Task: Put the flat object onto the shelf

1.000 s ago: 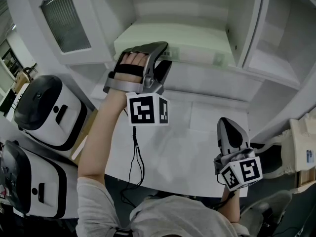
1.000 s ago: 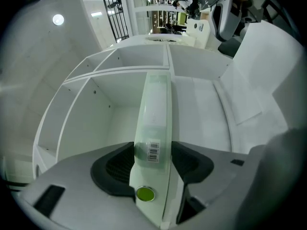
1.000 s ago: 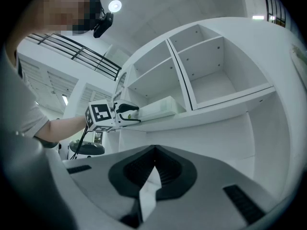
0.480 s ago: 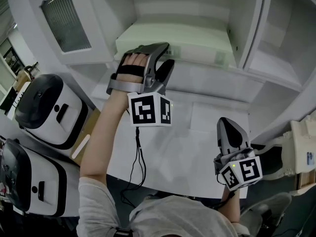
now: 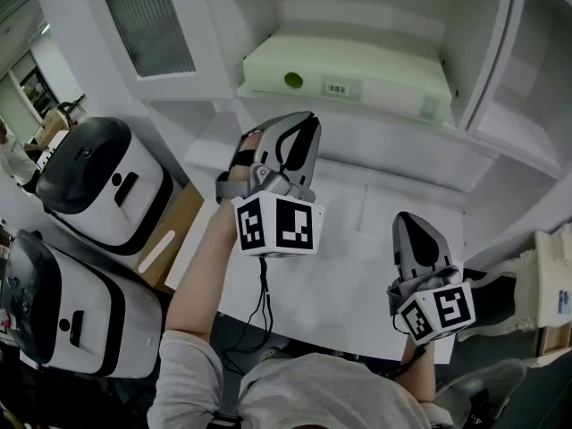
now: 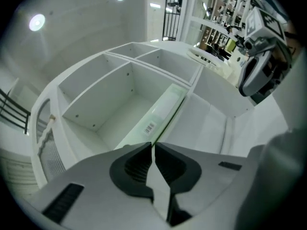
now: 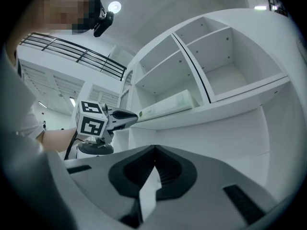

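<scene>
Lying flat on the shelf, the pale green box runs along the shelf's front edge, its barcode label facing outward. It fills most of the compartment from the left wall to the right wall, and nothing touches it.

The left claw hovers over the bench at its back edge, just below the shelf's front edge and apart from the box. Its jaws are closing, the tips almost meeting, with nothing between them; in the left gripper view the box shows well beyond the left claw.

The right claw hangs over the bench's front right corner, jaws pressed together and empty, as the right gripper view shows.

Two white machines with black tops stand beside the bench's left edge.
</scene>
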Demonstrator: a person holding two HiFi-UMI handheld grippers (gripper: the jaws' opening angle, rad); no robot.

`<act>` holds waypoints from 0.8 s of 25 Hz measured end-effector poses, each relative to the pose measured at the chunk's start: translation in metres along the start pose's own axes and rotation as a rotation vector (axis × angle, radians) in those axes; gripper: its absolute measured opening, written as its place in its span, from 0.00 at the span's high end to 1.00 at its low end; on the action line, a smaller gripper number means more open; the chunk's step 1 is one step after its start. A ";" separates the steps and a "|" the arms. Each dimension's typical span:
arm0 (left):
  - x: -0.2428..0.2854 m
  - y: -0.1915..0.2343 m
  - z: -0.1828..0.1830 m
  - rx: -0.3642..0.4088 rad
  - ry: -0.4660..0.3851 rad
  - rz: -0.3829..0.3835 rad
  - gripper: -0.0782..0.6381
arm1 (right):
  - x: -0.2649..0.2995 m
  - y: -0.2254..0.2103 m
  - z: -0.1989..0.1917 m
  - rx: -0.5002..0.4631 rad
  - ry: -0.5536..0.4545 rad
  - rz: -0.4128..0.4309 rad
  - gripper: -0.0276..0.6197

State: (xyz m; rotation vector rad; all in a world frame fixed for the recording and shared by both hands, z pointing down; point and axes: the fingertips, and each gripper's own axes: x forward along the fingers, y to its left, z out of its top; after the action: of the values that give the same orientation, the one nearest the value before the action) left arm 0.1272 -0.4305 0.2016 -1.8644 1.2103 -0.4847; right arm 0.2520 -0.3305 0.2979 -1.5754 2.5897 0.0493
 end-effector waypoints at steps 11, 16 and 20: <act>-0.059 -0.015 -0.027 -0.305 -0.044 -0.064 0.87 | 0.005 0.042 -0.006 -0.020 0.022 0.020 0.94; -0.089 -0.022 -0.035 -0.375 -0.067 -0.073 0.87 | 0.005 0.062 -0.007 -0.029 0.030 0.007 0.94; -0.112 -0.021 -0.040 -0.436 -0.101 -0.101 0.87 | 0.005 0.080 -0.009 -0.038 0.039 -0.006 0.94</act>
State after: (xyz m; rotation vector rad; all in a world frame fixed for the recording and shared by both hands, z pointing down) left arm 0.0602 -0.3457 0.2549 -2.2962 1.2276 -0.1832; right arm 0.1777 -0.2986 0.3035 -1.6126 2.6287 0.0682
